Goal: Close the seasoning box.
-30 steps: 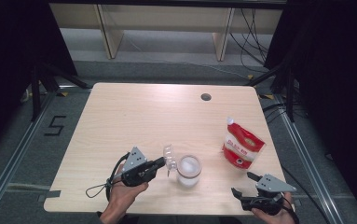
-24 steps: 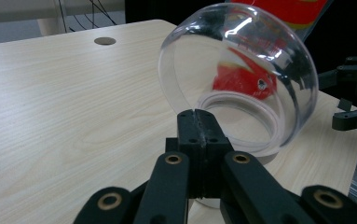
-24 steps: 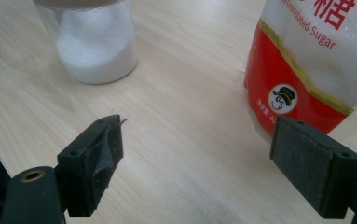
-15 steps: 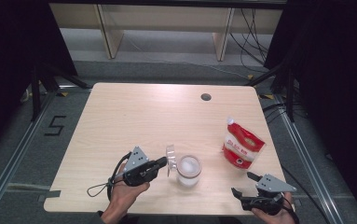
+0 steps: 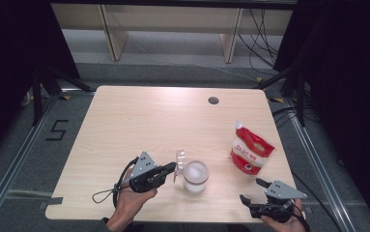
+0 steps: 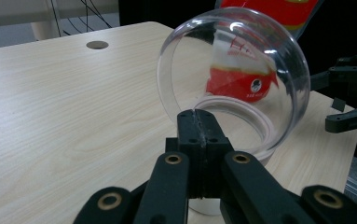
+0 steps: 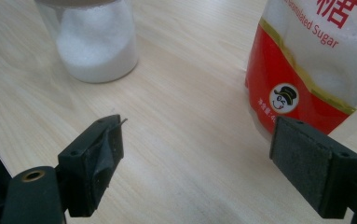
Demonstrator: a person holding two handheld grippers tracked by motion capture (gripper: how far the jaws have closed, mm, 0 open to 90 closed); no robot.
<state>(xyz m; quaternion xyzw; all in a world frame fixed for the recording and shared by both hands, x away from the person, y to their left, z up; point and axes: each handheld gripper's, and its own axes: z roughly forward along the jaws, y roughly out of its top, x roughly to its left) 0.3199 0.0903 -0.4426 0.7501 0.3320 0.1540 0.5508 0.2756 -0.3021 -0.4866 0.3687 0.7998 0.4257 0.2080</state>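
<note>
Two grippers in play: my left gripper (image 5: pixel 172 168) is clamped tight on the clear lid (image 6: pixel 234 74), held upright just left of the sugar jar (image 5: pixel 195 176); my right gripper (image 5: pixel 251 191) gapes empty, nearer the sugar pouch (image 5: pixel 250 151)

The right gripper (image 7: pixel 195 158) holds its two black jaws wide apart over the pale wooden table (image 7: pixel 185 93), nothing between them. A clear glass jar of white sugar (image 7: pixel 97 42) stands ahead on the left, a red-and-white plastic sugar pouch (image 7: pixel 306 70) on the right.
</note>
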